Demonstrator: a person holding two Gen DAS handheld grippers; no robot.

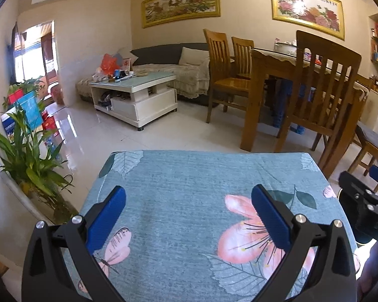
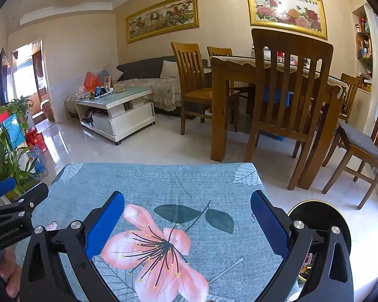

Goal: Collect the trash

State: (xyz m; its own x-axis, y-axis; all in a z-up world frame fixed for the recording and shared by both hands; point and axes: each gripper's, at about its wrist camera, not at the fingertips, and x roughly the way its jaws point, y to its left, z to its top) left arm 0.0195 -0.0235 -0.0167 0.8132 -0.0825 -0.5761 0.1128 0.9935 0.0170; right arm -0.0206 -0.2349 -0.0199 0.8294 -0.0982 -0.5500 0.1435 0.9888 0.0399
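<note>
My left gripper (image 1: 188, 196) hangs open over a table spread with a blue-grey flowered cloth (image 1: 189, 166), nothing between its blue pads. My right gripper (image 2: 187, 198) is open too, above the pink flower printed on the same cloth (image 2: 151, 178). The two are side by side: the right one's black body (image 1: 365, 206) shows at the left wrist view's right edge. A round black bin (image 2: 320, 216) with a gold rim stands on the floor off the table's right side, with some coloured bits inside. I see no loose trash on the cloth.
Past the table's far edge is glossy tiled floor (image 2: 151, 146). A wooden dining table (image 2: 239, 70) with chairs (image 2: 287, 88) is at the right. A white coffee table (image 2: 118, 110) with clutter and a sofa (image 1: 168, 75) stand behind. Potted plants (image 1: 30, 156) line the left wall.
</note>
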